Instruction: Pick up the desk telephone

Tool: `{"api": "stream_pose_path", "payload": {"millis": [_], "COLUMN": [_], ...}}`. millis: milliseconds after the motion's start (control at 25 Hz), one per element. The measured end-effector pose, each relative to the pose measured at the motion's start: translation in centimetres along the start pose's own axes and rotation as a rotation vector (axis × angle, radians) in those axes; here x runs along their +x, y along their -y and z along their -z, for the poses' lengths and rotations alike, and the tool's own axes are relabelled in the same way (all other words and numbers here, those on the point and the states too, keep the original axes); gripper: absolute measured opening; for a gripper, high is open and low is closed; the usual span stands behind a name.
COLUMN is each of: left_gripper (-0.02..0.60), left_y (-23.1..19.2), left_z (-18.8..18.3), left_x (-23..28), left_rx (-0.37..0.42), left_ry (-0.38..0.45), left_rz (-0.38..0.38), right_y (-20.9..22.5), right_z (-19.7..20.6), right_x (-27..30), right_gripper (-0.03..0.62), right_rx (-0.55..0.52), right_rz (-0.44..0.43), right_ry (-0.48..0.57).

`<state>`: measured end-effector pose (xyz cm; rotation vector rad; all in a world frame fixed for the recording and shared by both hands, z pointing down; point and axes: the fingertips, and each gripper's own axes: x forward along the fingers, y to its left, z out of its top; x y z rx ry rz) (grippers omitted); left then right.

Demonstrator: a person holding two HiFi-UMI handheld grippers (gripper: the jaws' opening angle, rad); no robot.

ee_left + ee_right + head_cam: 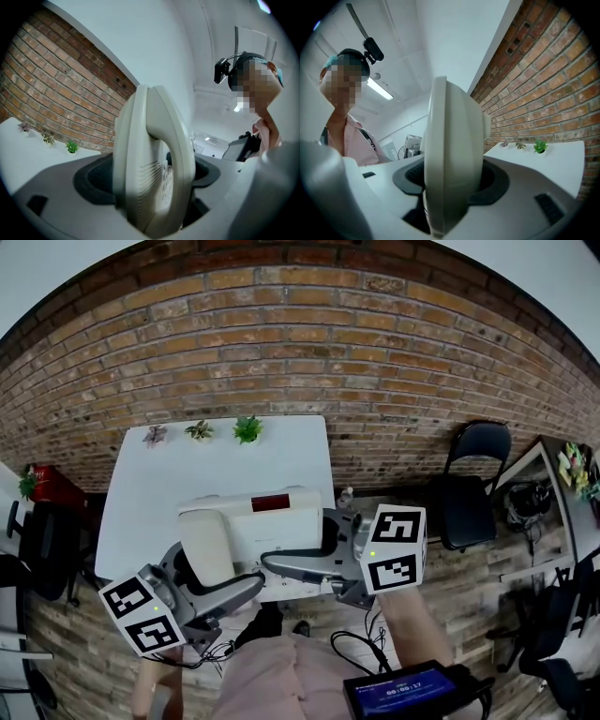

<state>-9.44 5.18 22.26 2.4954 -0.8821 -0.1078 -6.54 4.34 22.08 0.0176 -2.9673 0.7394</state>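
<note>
1. Gripping the desk telephone (pixel 253 526) from both ends, the two grippers hold it over the near edge of the white table (pixel 169 474), with the handset seated in its cradle.
2. The left gripper (pixel 248 584) has its jaws clamped on the handset end (pixel 150 164).
3. The right gripper (pixel 278 564) has its jaws pressed on the opposite end (pixel 450 159), set only as wide as the casing.
4. Whether the base is clear of the tabletop cannot be told.
5. A clean lift probably needs both hands to rise together and level with an even squeeze, or the handset may slip off.
6. Along the far edge sit three small potted plants (pixel 247 428): one is bright green and two are paler. Their pots are too small to make out.
</note>
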Motion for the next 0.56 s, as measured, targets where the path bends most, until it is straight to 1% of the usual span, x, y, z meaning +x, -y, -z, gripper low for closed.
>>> {"api": "stream_pose_path", "payload": {"millis": [560], "left_gripper": [0.457], "left_y": [-0.35], "left_z": [0.13], "left_x": [0.72], "left_rx": [0.005], "left_ry": [-0.007], "left_rz": [0.009], "right_y": [0.68], "right_z": [0.03], "right_x": [-0.37], "right_gripper": [0.229], "right_rx": [-0.001], "right_rz": [0.01], "right_ry": [0.007]}}
